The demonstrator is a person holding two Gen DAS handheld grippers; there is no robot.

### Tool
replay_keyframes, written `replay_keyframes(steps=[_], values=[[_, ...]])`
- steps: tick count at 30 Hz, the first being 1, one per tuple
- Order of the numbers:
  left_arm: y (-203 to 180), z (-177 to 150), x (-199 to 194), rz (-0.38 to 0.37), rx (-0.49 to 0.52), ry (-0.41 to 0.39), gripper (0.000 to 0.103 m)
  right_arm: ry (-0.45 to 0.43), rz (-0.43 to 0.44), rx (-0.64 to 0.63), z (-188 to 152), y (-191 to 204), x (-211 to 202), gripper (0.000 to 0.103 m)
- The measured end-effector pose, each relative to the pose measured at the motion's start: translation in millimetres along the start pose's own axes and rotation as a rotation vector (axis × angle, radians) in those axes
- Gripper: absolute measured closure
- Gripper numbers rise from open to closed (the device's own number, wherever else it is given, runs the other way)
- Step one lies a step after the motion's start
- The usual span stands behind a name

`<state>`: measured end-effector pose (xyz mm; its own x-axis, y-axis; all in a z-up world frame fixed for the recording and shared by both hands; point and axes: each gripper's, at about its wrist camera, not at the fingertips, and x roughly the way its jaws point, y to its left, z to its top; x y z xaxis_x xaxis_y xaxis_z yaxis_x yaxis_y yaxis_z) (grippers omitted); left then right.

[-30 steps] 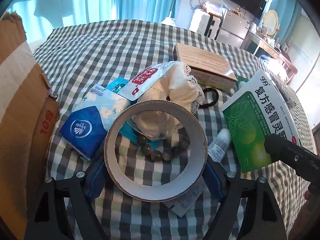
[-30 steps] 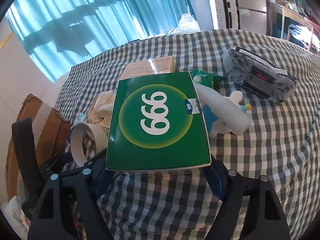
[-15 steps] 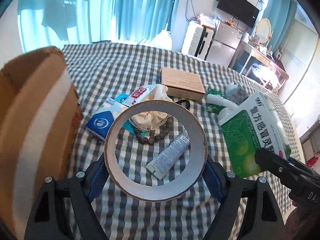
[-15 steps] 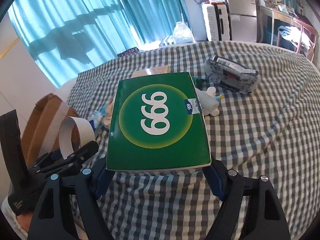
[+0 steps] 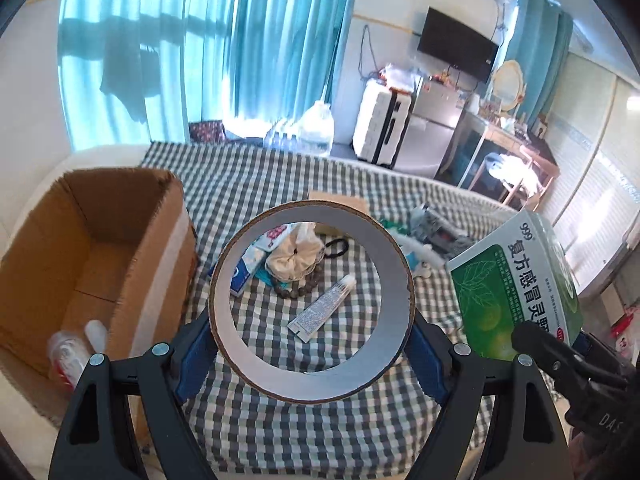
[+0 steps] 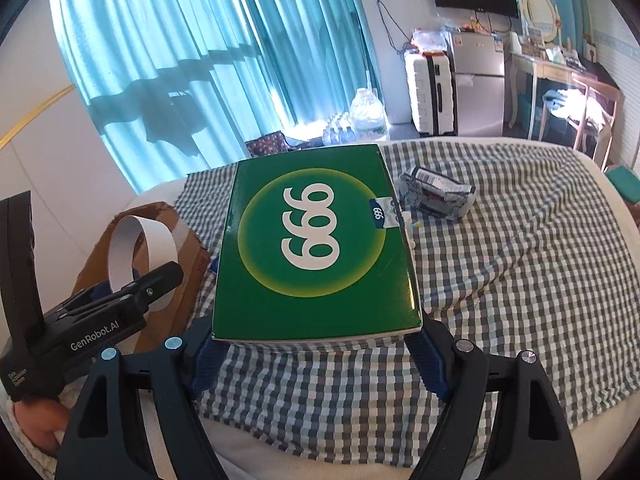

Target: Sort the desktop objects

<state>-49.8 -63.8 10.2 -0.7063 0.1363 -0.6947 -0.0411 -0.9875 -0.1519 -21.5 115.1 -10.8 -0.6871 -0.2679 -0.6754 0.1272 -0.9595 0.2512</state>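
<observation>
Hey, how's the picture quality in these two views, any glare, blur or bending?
Left wrist view: sharp; fisheye bends the teal curtains, and the sunlit wooden chair is blown out. Right wrist view: sharp; a thin glare streak on the green 999 medicine box.

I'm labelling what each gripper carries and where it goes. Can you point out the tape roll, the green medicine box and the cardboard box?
tape roll (image 5: 394,356): left wrist view, lower right of its inner wall.
green medicine box (image 6: 316,240): right wrist view, middle of its top face.
cardboard box (image 5: 100,208): left wrist view, inner back wall.
</observation>
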Motion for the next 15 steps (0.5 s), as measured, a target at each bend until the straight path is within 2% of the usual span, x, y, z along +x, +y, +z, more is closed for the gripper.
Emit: replay_keyframes(steps=[8,15], values=[[1.4,-1.1,-39.8,-0.022,0.004,-0.041,0.018,-0.034,0.01,-0.046,-2.1,28.7,-30.7,0.024],[20.1,3.8,-62.7,0.003,-0.03,-0.083,0.018,-0.059,0.029,-0.098,-1.8,56.6,-42.3,0.024]])
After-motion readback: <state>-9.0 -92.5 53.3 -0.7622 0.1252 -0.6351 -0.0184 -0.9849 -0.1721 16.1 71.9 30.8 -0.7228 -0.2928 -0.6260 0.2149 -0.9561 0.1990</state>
